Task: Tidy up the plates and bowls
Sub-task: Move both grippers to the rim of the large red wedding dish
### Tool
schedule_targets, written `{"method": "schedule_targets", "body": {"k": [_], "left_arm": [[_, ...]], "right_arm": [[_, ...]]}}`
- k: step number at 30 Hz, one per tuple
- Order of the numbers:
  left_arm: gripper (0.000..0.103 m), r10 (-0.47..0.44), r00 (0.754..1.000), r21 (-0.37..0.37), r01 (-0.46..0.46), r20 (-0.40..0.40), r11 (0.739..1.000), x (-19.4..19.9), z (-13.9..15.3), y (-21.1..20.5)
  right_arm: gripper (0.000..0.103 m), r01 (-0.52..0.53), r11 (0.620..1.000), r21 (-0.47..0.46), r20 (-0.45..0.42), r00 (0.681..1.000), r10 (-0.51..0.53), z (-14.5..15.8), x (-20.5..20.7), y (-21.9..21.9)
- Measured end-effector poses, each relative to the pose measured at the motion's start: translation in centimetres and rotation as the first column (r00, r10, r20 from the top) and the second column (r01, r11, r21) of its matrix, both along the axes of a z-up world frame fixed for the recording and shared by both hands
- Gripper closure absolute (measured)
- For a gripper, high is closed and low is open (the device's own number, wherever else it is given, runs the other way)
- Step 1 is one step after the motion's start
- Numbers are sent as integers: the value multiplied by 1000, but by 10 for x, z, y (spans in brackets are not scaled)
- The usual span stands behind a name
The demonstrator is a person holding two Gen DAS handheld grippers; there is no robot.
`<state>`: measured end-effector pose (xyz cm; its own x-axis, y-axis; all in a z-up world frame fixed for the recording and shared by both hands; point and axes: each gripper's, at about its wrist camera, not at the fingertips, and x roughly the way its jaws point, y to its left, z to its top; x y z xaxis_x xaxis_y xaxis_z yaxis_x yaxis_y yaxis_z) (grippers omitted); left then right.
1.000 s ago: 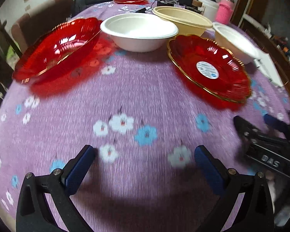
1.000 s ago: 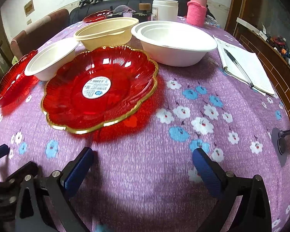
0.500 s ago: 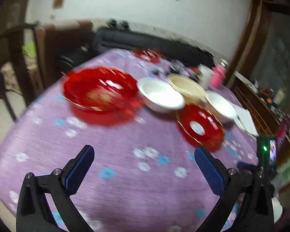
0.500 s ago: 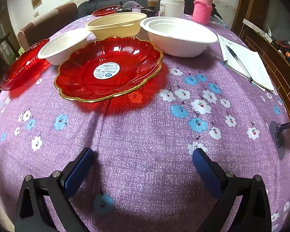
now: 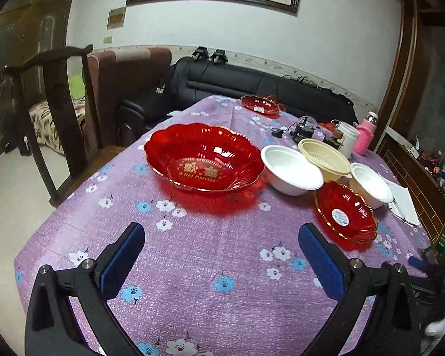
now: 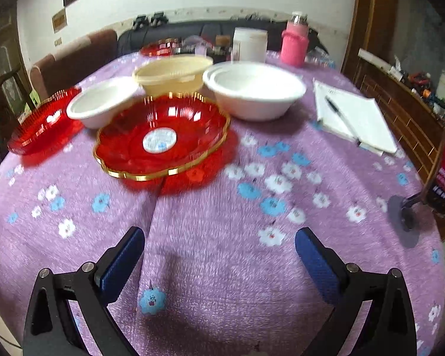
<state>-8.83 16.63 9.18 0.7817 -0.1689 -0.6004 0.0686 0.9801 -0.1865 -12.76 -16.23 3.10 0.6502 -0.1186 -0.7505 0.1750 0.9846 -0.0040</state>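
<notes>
On floral cloth [image 5: 192,267], glossy scalloped red plates [image 5: 204,157]; both grippers [image 5: 222,255] [image 6: 219,255] spread, empty.

Large red plate [image 5: 204,157]: gold lettering in centre, partly readable, bottom line "Get Married", two gold characters above. Smaller red plate [image 6: 163,136]: round white sticker, print illegible.
</notes>
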Motion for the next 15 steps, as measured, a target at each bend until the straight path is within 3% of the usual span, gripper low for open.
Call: {"method": "schedule_targets", "body": {"k": [3, 8, 15], "left_arm": [[0, 8, 1000, -3, -8, -15, 1000, 6, -4, 4], [0, 54, 997, -33, -55, -48, 998, 27, -2, 32], [0, 106, 986, -38, -112, -125, 993, 95, 6, 83]], "right_arm": [[1, -20, 1000, 20, 47, 999, 19, 17, 5, 5], [0, -143, 983, 118, 81, 988, 134, 41, 32, 41], [5, -284, 869, 405, 68, 957, 282, 39, 97, 109]]}}
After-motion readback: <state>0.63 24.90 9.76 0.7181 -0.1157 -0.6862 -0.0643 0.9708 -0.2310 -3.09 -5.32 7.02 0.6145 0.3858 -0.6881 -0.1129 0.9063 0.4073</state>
